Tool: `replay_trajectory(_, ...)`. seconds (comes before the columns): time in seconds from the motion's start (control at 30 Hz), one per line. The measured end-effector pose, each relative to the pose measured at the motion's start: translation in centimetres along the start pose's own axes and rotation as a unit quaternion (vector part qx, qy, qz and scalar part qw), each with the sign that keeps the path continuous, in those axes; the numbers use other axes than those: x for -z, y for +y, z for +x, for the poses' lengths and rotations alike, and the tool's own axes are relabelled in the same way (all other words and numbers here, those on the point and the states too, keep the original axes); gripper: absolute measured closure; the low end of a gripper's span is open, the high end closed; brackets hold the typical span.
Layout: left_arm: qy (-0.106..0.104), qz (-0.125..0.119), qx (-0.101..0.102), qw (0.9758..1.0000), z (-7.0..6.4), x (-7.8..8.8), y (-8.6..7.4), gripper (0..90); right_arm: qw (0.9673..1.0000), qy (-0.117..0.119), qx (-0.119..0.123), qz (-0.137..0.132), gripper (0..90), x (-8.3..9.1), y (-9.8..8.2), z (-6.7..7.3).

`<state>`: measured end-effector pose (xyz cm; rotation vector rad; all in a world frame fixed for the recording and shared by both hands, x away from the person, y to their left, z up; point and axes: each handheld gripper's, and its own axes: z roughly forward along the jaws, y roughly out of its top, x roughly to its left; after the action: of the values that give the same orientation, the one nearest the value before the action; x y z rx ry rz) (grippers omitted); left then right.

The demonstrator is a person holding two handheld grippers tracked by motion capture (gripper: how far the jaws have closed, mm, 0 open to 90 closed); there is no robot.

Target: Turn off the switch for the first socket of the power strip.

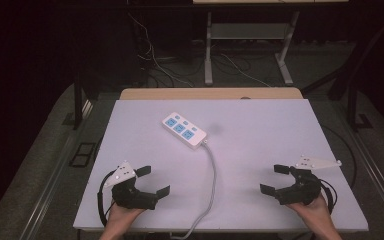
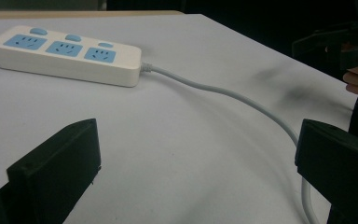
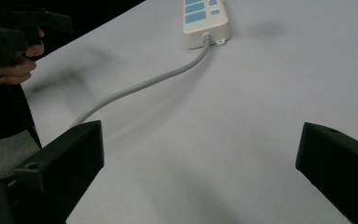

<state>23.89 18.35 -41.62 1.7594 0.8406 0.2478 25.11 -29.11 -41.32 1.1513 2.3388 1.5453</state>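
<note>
White plastic power strip with blue sockets above frame centre, long axis upper left to lower right, seemingly slightly nearer left gripper than right gripper; both jaws apart, empty.

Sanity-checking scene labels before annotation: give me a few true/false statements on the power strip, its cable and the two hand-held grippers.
1. The power strip has three blue socket faces. True.
2. The left hand-held gripper is clamped on the cable. False: its jaws stand wide apart with nothing between them, and the cable lies apart from it on the table.
3. The cable runs from the strip toward the near edge of the table. True.
4. The right hand-held gripper holds the power strip. False: it is open and rests near the table's front right, far from the strip.
5. A plug sits in one of the sockets. False: all three are vacant.
</note>
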Motion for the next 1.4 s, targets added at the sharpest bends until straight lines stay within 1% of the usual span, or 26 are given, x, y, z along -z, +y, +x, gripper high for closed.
replay_trajectory(0.37,-0.003,0.004,-0.003,1.0,-0.13,-0.04,-0.03,0.0,1.0,0.003,-0.001,0.004,0.6,-0.02,-0.08,0.0)
replay_trajectory(1.0,-0.003,0.008,0.002,1.0,-0.05,-0.09,-0.09,0.0,0.9999,0.005,-0.002,0.013,0.6,-0.09,-0.22,-0.02)
replay_trajectory(1.1,-0.001,0.013,0.002,0.9999,-0.04,-0.12,-0.03,0.0,0.9999,0.006,0.0,0.015,0.6,-0.15,-0.23,-0.03)
replay_trajectory(1.23,-0.008,0.018,0.002,0.9998,0.05,-0.14,0.11,0.0,0.9999,0.007,-0.001,0.016,0.6,-0.19,-0.22,-0.03)
replay_trajectory(1.4,-0.01,0.03,0.0,0.9995,0.15,-0.42,0.31,0.0,0.9998,0.007,0.0,0.016,0.6,-0.23,-0.23,0.0)
